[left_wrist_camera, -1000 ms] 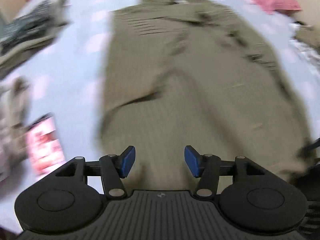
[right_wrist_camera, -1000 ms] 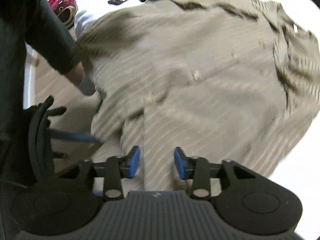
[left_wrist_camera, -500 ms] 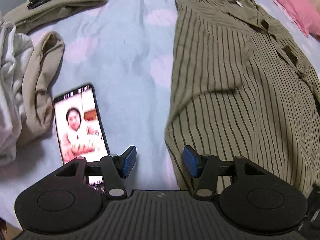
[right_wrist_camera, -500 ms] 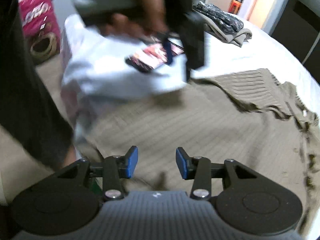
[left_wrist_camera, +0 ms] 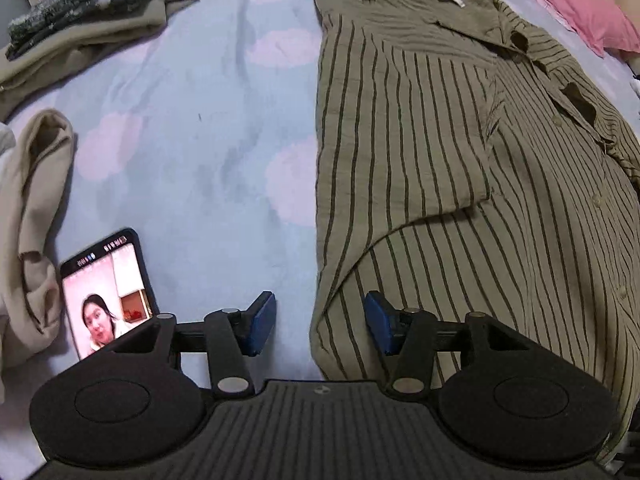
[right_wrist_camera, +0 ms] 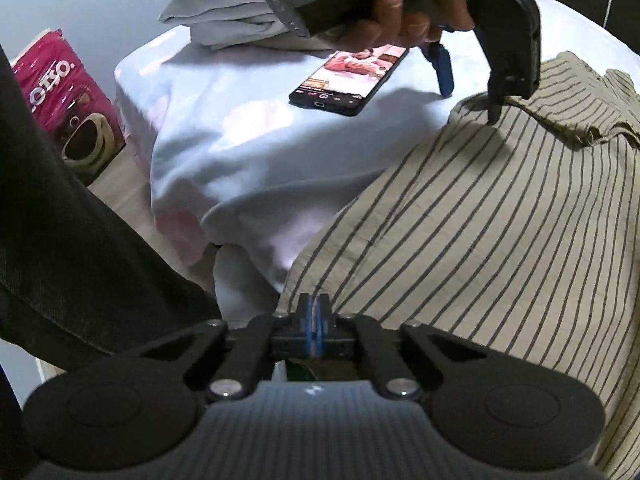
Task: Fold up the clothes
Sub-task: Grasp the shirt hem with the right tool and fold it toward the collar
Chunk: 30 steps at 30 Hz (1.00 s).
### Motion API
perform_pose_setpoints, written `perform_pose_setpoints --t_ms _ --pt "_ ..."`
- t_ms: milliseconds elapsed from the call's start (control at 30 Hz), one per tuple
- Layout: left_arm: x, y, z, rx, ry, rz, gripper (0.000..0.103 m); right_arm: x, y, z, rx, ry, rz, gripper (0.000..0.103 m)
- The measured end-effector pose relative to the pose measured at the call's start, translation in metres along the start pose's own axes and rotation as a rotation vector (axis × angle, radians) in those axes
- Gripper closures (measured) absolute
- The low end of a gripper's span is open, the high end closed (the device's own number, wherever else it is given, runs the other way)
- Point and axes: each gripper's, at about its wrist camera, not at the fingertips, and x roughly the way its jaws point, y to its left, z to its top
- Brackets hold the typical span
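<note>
Phone [left_wrist_camera: 106, 294] beside left claw [left_wrist_camera: 318, 322], striped shirt [left_wrist_camera: 460, 160], folded clothes [left_wrist_camera: 80, 12] likely behind

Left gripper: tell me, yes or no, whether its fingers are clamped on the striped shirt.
No: the left gripper is open, its blue fingers set apart over the edge of the striped shirt, holding nothing.

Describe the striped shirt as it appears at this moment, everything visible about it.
The striped shirt is olive-tan with thin dark stripes, of light woven-looking cloth, with a collar, a neck label and a buttoned front. It lies spread on the pale blue bedsheet, one sleeve folded across the body. The right gripper is shut at its hem, by the bed's corner. The left gripper is open and straddles the side edge, one finger over the cloth, the other over the sheet.
</note>
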Motion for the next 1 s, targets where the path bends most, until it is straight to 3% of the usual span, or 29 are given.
perform_pose_setpoints --t_ms 200,300,333,633,1000 --pt "-0.007 0.004 -0.001 -0.026 0.005 -0.004 0.059 -0.008 -0.012 -0.001 0.03 -0.005 0.052 0.102" --pt "-0.015 0.011 -0.007 -0.065 0.022 -0.021 0.059 -0.017 -0.037 0.007 0.089 -0.03 0.034 0.082" --pt "-0.017 0.014 -0.01 -0.077 0.025 -0.036 0.059 -0.02 -0.048 0.01 0.113 -0.041 0.02 0.066" --pt "-0.016 0.033 -0.026 -0.148 0.003 -0.062 0.059 -0.039 -0.133 0.046 0.28 -0.133 -0.111 0.066" --pt "-0.014 0.029 -0.028 -0.146 -0.004 -0.078 0.059 0.016 -0.221 0.099 0.539 -0.166 -0.256 0.066"
